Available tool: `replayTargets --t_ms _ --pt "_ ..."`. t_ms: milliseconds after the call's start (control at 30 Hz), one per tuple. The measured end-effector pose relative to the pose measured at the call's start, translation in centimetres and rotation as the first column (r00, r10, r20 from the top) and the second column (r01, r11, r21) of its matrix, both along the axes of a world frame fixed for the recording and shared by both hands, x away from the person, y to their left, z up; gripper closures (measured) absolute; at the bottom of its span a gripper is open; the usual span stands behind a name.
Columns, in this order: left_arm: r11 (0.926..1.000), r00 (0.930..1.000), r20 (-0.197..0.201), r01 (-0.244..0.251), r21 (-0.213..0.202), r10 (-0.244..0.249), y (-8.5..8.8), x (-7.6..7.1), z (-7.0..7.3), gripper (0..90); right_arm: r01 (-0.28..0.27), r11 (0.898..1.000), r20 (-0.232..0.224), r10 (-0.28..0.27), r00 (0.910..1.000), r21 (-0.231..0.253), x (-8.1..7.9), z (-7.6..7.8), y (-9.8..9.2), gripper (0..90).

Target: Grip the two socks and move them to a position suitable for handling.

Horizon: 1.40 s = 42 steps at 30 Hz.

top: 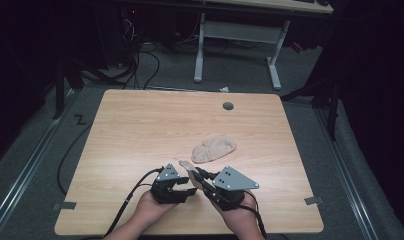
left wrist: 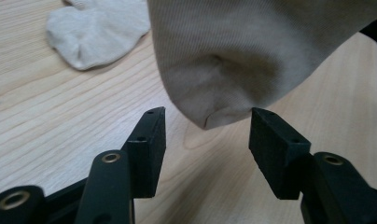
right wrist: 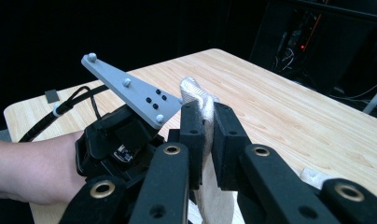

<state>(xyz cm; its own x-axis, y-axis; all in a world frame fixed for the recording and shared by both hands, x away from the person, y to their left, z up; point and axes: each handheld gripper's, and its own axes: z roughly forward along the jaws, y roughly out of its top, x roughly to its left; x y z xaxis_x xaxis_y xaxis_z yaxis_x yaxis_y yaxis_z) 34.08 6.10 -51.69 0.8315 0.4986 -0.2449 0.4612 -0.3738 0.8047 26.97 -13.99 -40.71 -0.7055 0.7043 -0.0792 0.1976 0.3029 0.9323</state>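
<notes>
**Sock pinched in my right gripper, left jaws spread below it**

On the wooden table (top: pixel 140 130) a bunched beige sock (top: pixel 214 148) lies mid-table. My right gripper (right wrist: pixel 208 126) pinches a second sock (right wrist: pixel 196 95), hanging lengthwise, rounded end down (its upper part is cut off in the left gripper view). My left gripper (left wrist: pixel 205 133) stands spread just beneath that end.

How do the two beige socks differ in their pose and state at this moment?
The beige ribbed sock held up is clamped in the right gripper, while the crumpled beige sock lies on the table. The held sock hangs above the open left gripper; the crumpled one is untouched. Both look alike in colour.
</notes>
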Motion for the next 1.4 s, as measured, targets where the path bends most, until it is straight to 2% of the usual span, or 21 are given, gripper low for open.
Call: replayTargets --t_ms 100,167,233,333,433,467,633,667,833,867,900,1000,1033,1100,1167,1200,1233,1267,1300,1333,1400 --pt "0.9998 0.9998 0.013 -0.012 0.013 0.012 0.3 0.2 0.1 38.7 0.004 1.0 -0.001 -0.004 1.0 0.0 -0.1 0.0 -0.2 84.0" --pt "0.9999 0.9997 0.022 -0.012 0.011 0.011 0.7 0.4 0.3 38.8 0.008 1.0 0.0 -0.008 1.0 -0.002 -0.1 0.0 -0.4 84.0" --pt "0.9999 0.9992 0.038 -0.013 -0.001 0.013 1.2 0.5 0.5 42.6 0.008 1.0 0.0 -0.008 1.0 0.001 -0.2 0.0 -0.5 84.0" --pt "0.9983 0.9999 0.012 -0.008 -0.058 0.009 1.2 0.9 0.5 44.4 0.004 1.0 -0.001 -0.004 1.0 0.007 -0.3 0.1 -0.6 84.0" --pt "0.9972 0.9992 -0.025 0.031 -0.068 -0.033 0.2 1.1 0.1 45.0 -0.007 1.0 -0.002 0.007 1.0 0.009 -0.5 0.1 -0.4 83.9" --pt "0.9967 0.9983 -0.032 0.046 -0.066 -0.048 0.0 1.0 0.0 47.6 -0.013 1.0 -0.002 0.013 0.9999 0.008 -0.6 0.1 -0.3 83.9" --pt "0.9959 0.9976 -0.027 0.062 -0.066 -0.064 -0.2 0.7 0.2 81.1 -0.011 1.0 -0.006 0.011 0.9999 0.004 -0.6 -0.1 -0.1 83.9" --pt "0.9971 0.9988 -0.004 0.049 -0.057 -0.05 0.1 0.6 0.5 86.8 -0.006 1.0 -0.006 0.006 1.0 0.005 -0.5 -0.1 -0.2 83.9" --pt "0.9983 0.9994 0.004 0.036 -0.045 -0.036 0.7 0.5 0.9 89.2 0.018 1.0 -0.012 -0.018 0.9998 -0.003 -0.3 -0.5 -0.6 83.9" --pt "0.9989 0.9992 0.002 0.04 -0.025 -0.04 0.9 0.5 0.9 89.3 0.03 1.0 -0.022 -0.03 0.9993 -0.008 -0.2 -0.7 -0.8 83.9" --pt "0.9993 0.9993 0.0 0.038 0.0 -0.038 1.2 0.2 0.9 89.3 0.059 0.998 -0.042 -0.06 0.9974 -0.018 0.2 -1.3 -1.2 83.9" --pt "0.9987 0.9994 -0.007 0.035 0.036 -0.035 2.0 -0.2 0.9 89.3 0.102 0.993 -0.072 -0.106 0.9918 -0.058 0.9 -2.4 -2.0 83.9" --pt "0.9987 0.9994 -0.007 0.035 0.036 -0.035 2.0 -0.2 0.9 89.3 0.102 0.993 -0.072 -0.106 0.9918 -0.058 0.9 -2.4 -2.0 83.9" --pt "0.9977 0.9992 -0.017 0.038 0.056 -0.037 2.7 -0.4 1.0 89.3 0.121 0.989 -0.092 -0.129 0.9874 -0.084 1.4 -3.4 -2.3 83.8" --pt "0.9965 0.9989 -0.038 0.03 0.078 -0.028 3.9 -1.0 1.2 89.4 0.142 0.98 -0.126 -0.16 0.979 -0.139 1.9 -4.9 -2.7 83.8" --pt "0.9962 0.9988 -0.044 0.027 0.082 -0.023 4.2 -1.1 1.3 89.3 0.148 0.976 -0.141 -0.171 0.9752 -0.16 2.1 -5.4 -2.9 83.8" --pt "0.9962 0.9988 -0.044 0.027 0.082 -0.023 4.2 -1.1 1.3 89.3 0.148 0.976 -0.141 -0.171 0.9752 -0.16 2.1 -5.4 -2.9 83.8" --pt "0.9963 0.9983 -0.057 0.019 0.084 -0.015 4.9 -1.2 1.6 89.3 0.153 0.97 -0.179 -0.187 0.9659 -0.19 2.4 -6.4 -3.3 83.8" --pt "0.9963 0.9983 -0.057 0.019 0.084 -0.015 4.9 -1.2 1.6 89.4 0.153 0.97 -0.179 -0.187 0.9659 -0.19 2.4 -6.4 -3.3 83.8" --pt "0.9967 0.9981 -0.061 0.009 0.081 -0.004 5.2 -1.1 1.7 89.3 0.146 0.966 -0.225 -0.194 0.9549 -0.215 2.6 -7.6 -3.6 83.8" --pt "0.9976 0.9976 -0.07 0.0 0.069 0.005 5.6 -1.0 1.9 89.3 0.141 0.964 -0.234 -0.194 0.9527 -0.226 2.7 -8.0 -3.7 83.8"
